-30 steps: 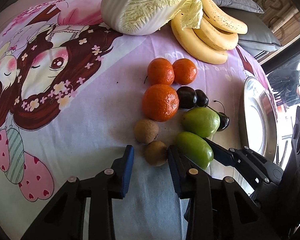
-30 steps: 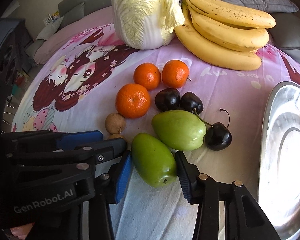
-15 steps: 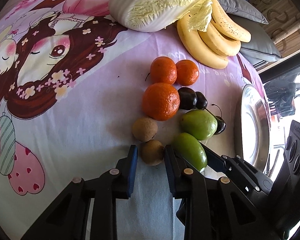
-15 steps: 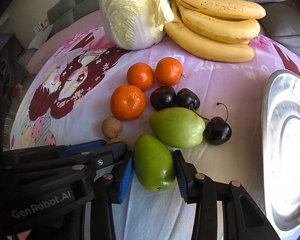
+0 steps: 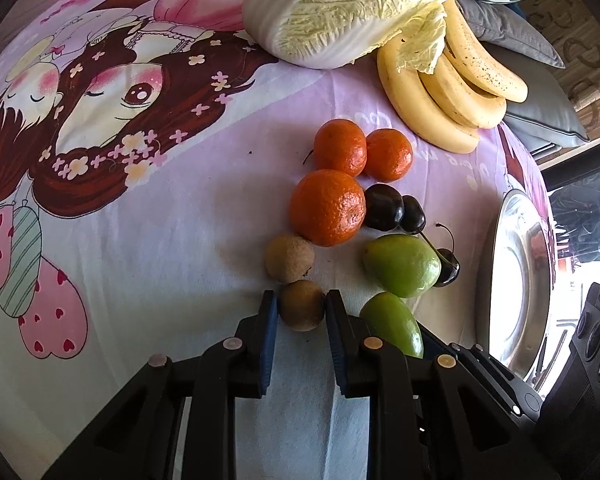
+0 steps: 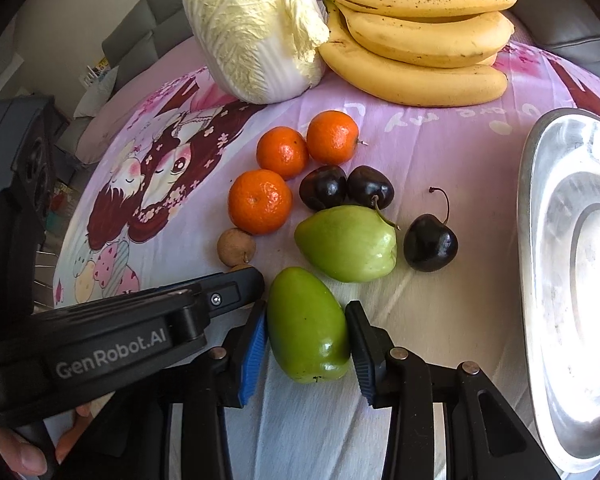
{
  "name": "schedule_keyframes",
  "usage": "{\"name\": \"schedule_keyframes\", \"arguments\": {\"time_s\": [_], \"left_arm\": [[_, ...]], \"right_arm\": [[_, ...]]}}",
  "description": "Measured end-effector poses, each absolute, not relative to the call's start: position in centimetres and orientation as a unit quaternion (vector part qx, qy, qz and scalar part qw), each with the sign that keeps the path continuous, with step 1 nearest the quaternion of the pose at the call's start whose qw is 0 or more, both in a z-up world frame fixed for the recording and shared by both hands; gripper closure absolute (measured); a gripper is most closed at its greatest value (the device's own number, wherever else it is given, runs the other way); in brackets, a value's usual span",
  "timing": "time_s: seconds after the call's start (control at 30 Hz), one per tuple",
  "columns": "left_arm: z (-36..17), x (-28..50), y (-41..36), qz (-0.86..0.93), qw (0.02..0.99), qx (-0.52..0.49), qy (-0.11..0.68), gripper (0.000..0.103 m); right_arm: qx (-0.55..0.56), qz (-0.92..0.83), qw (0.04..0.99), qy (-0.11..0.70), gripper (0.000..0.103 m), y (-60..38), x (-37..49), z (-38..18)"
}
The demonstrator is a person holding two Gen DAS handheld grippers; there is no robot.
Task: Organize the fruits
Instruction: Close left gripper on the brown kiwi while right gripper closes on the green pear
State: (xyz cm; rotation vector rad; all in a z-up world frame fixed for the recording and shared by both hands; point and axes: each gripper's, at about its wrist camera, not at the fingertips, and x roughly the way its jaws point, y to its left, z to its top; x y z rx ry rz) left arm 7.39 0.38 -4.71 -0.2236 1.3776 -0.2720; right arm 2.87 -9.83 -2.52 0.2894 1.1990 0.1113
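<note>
Both grippers stand at the near edge of the fruit cluster on the printed cloth (image 5: 148, 264), each with a fruit between its jaws. The left gripper (image 5: 301, 309) has just been closing and is now pinched on the nearer brown longan (image 5: 302, 305), both pads touching its sides; the second longan (image 5: 289, 257) sits just beyond it at 11 o'clock, touching or nearly so. The right gripper (image 6: 307, 334) is narrowed around the nearer green fruit (image 6: 307, 326), its pads against both flanks. The steel plate (image 6: 572, 280), the likely destination, lies at 3 o'clock of the cluster and holds nothing. To do this step well, I would lift each fruit straight up before carrying it sideways, so the longan does not roll its neighbour into the large tangerine (image 5: 327, 207) and the green fruit does not nudge the other green fruit (image 6: 348, 243) at its 1 o'clock or the stemmed cherry (image 6: 430, 242). The green skin looks glossy and tapered, so a slip forward seems possible; a grip held near its widest part should help. The grippers are close together, so moving one at a time avoids a clash.
</note>
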Motion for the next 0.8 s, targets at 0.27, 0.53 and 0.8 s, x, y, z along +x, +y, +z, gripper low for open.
{"name": "schedule_keyframes", "arguments": {"time_s": [0.27, 0.53, 0.8], "left_arm": [[-2.9, 6.9, -0.1, -0.1, 0.765, -0.113, 0.626, 0.078], [-0.4, 6.6, -0.2, -0.091, 0.772, -0.132, 0.615, 0.078], [2.3, 6.5, -0.2, -0.095, 0.787, -0.127, 0.597, 0.078]], "right_arm": [[0.153, 0.059, 0.817, 0.552, 0.061, -10.7, 2.5, -1.6], [0.165, 0.061, 0.827, 0.534, 0.061, -11.6, 1.8, 0.1], [0.173, 0.036, 0.844, 0.506, 0.061, -13.7, 1.2, 2.5]]}}
